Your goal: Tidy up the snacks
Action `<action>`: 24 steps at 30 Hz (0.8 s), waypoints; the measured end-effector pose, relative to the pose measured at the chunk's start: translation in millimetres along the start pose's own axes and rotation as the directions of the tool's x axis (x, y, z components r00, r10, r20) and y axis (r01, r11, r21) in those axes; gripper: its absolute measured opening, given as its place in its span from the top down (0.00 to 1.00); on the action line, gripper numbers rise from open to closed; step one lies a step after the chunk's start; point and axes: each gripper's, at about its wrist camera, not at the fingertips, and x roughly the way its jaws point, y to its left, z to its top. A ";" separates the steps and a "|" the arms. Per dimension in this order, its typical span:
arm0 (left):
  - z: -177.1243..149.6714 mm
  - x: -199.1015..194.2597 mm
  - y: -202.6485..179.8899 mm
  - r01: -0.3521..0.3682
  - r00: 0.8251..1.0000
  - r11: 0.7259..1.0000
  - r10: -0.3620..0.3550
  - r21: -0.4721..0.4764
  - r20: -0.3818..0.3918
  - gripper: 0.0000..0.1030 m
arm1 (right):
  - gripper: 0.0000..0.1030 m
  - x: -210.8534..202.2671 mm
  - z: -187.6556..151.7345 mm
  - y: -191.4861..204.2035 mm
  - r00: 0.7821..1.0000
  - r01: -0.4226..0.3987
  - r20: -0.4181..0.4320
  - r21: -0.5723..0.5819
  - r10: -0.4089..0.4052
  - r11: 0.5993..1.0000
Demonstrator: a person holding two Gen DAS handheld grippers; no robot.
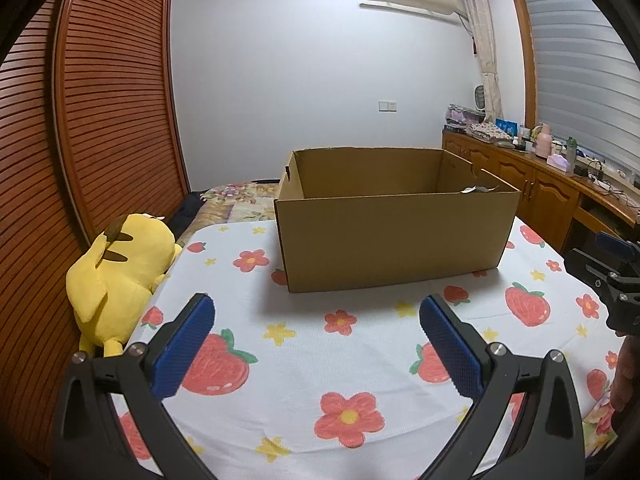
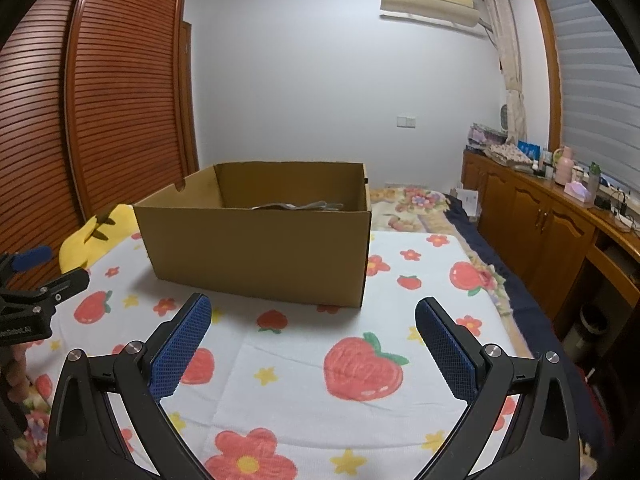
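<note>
Over the strawberry-print blanket, left gripper and right gripper gape wide (both empty), short of the cardboard box.

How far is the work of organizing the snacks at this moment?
Little can be judged. The cardboard box stands open on the strawberry blanket; something pale lies inside, hard to identify. Nothing is in hand: the left tongs and right tongs are open and empty. No snacks show outside the box.
</note>
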 end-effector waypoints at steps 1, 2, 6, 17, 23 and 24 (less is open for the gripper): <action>0.4 0.0 0.1 0.000 1.000 1.000 0.000 0.001 0.001 0.00 | 0.00 0.0 0.0 0.4 1.000 0.002 0.001 -0.001 -0.002 1.000; 0.6 -0.4 0.3 -0.002 1.000 1.000 0.002 0.003 0.002 0.00 | 0.00 0.6 0.2 0.6 1.000 0.001 0.000 -0.002 -0.001 1.000; 1.9 -2.4 1.3 -0.005 1.000 1.000 0.005 0.001 0.008 0.00 | 0.00 0.6 0.3 1.6 1.000 0.003 0.003 -0.002 -0.003 1.000; 1.4 -4.5 1.0 0.000 1.000 1.000 0.000 0.000 0.009 0.00 | 0.00 -2.6 1.8 0.9 1.000 0.002 0.011 0.004 -0.002 1.000; 1.4 -6.0 0.7 -0.003 1.000 1.000 0.003 0.006 0.018 0.00 | 0.00 -2.6 1.5 1.5 1.000 -0.001 0.013 0.006 0.001 1.000; 1.2 -6.5 0.9 -0.004 1.000 1.000 0.004 0.005 0.019 0.00 | 0.00 -2.5 1.9 1.6 1.000 -0.001 0.013 0.007 0.000 1.000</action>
